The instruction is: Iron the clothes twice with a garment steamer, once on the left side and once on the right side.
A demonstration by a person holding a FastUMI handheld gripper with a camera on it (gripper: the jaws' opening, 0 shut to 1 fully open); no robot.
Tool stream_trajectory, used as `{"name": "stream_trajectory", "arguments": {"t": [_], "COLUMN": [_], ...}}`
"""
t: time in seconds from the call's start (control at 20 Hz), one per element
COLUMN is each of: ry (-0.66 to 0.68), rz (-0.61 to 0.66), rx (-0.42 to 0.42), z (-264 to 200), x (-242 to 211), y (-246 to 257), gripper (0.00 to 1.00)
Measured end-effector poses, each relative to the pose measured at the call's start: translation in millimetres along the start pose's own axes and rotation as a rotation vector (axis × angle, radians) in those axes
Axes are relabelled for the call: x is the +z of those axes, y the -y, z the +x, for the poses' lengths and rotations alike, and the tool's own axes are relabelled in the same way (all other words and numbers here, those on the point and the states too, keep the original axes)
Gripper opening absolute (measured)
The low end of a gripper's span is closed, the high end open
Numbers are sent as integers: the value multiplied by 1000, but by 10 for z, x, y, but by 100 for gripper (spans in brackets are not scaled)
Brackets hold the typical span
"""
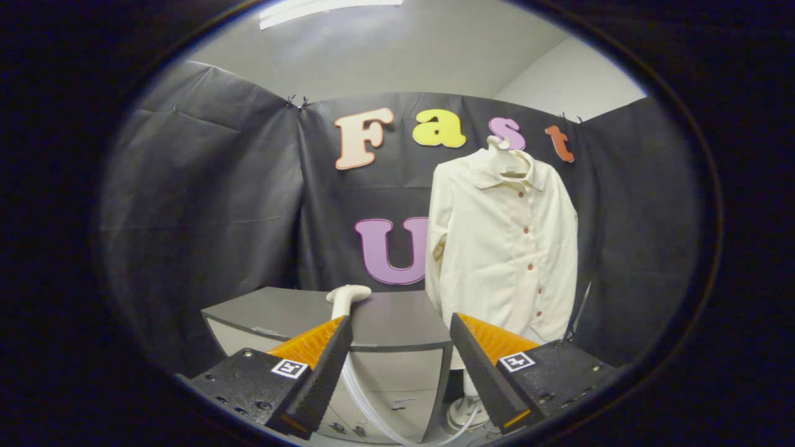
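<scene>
Gripper (400, 326) jaws stood spread wide, gripping nothing. Steamer head (345, 299) lay on grey table (397, 320), just beyond left fingertip. Steamer hose (366, 400) ran down between jaws. Cream shirt (506, 248) hung on hanger (504, 152) beyond right finger, well behind table edge.

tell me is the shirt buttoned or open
Buttoned. The shirt hangs spread on a hanger, its front closed along the button row. The gripper is open, holding nothing.
</scene>
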State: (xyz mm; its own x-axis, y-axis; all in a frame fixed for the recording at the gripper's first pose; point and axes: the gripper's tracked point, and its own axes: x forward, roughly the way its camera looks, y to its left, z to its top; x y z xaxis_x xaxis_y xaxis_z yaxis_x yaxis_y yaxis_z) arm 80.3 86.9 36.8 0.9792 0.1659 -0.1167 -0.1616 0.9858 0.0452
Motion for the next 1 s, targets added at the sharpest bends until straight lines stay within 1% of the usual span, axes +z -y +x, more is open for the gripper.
{"name": "stream_trajectory", "arguments": {"t": [0.15,0.3,0.55,0.6,0.65,0.75,1.0], "ry": [-36,-55,-110,-115,-91,-132,-200], "rz": [8,18,13,22,34,17,14], "rx": [20,11,1,18,38,74,99], "z": [236,481,905,964,1057,1204,1605], "x": [50,91,20,5,48,-46,-189], "y": [-154,-162,-184,-229,-309,-418,-625], "gripper": [96,96,96,96,96,96,96]}}
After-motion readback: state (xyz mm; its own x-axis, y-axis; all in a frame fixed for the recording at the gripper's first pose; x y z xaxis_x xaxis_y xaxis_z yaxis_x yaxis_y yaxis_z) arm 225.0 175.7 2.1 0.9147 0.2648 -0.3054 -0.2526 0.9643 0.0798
